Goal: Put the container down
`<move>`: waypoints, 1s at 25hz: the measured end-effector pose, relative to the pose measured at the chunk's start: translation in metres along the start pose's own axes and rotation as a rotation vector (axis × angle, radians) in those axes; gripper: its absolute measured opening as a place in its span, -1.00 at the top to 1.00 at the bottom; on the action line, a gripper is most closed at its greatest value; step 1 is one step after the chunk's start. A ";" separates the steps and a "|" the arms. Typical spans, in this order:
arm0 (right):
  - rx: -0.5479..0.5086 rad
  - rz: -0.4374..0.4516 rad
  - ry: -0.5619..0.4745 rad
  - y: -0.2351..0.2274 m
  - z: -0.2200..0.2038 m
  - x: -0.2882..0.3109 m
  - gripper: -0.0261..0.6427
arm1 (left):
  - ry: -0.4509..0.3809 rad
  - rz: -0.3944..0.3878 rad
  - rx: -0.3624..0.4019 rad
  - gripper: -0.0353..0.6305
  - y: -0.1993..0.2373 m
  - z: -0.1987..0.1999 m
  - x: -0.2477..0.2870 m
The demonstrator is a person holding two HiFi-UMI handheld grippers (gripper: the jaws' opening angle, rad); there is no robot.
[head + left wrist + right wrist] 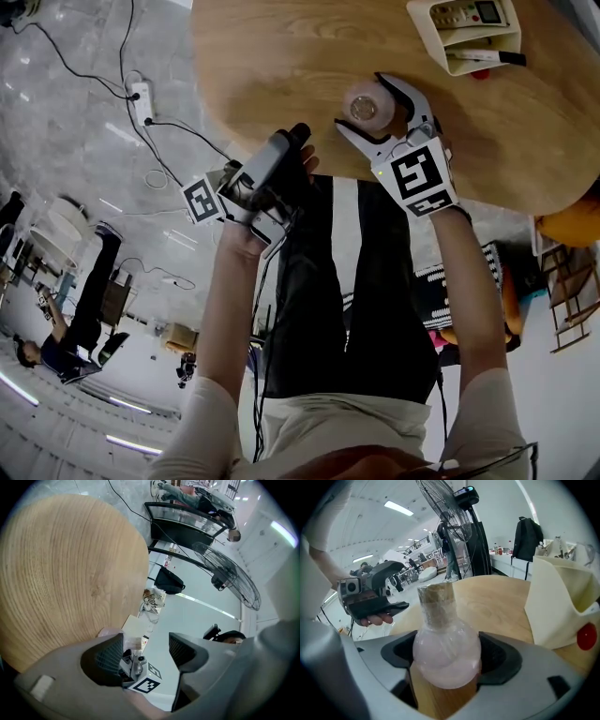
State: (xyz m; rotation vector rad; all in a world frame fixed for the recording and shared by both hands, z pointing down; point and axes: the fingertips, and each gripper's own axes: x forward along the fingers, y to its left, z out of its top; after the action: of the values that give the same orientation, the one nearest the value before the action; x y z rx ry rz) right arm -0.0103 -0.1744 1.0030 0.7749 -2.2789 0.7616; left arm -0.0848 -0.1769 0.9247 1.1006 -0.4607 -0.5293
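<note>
Two grippers are up from the head view, but only one is working. The right gripper (pixel 361 101) reaches in over the near part of the round wooden table (pixel 281 56), its white jaws shut on either side of a round-bellied flask (pixel 370 111) whose corked mouth faces up, so I judge it is being carried upright to a bare patch of wood, well short of the white desk organiser (pixel 469 33) at the far edge. The left gripper (pixel 292 139) hangs off the table rim near the person's legs, apparently kept out of the way. Its own view shows the dark ribbed pads parted with nothing between them, only the table edge, floor and the other gripper far off through the gap. The right gripper view puts the flask dead centre, its pinkish, film-wrapped belly pressed by both pads, the neck rising slightly tilted above them. Wood shows under it, but I cannot tell if the base touches.
</note>
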 end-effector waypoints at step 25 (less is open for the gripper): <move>-0.168 -0.091 0.056 0.007 -0.017 0.001 -0.27 | -0.005 -0.052 0.010 0.00 -0.002 -0.030 -0.023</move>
State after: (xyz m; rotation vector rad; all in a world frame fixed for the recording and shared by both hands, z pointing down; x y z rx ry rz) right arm -0.0092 -0.1587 1.0126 0.7632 -2.2079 0.5355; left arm -0.0857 -0.1419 0.9087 1.1237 -0.4402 -0.5759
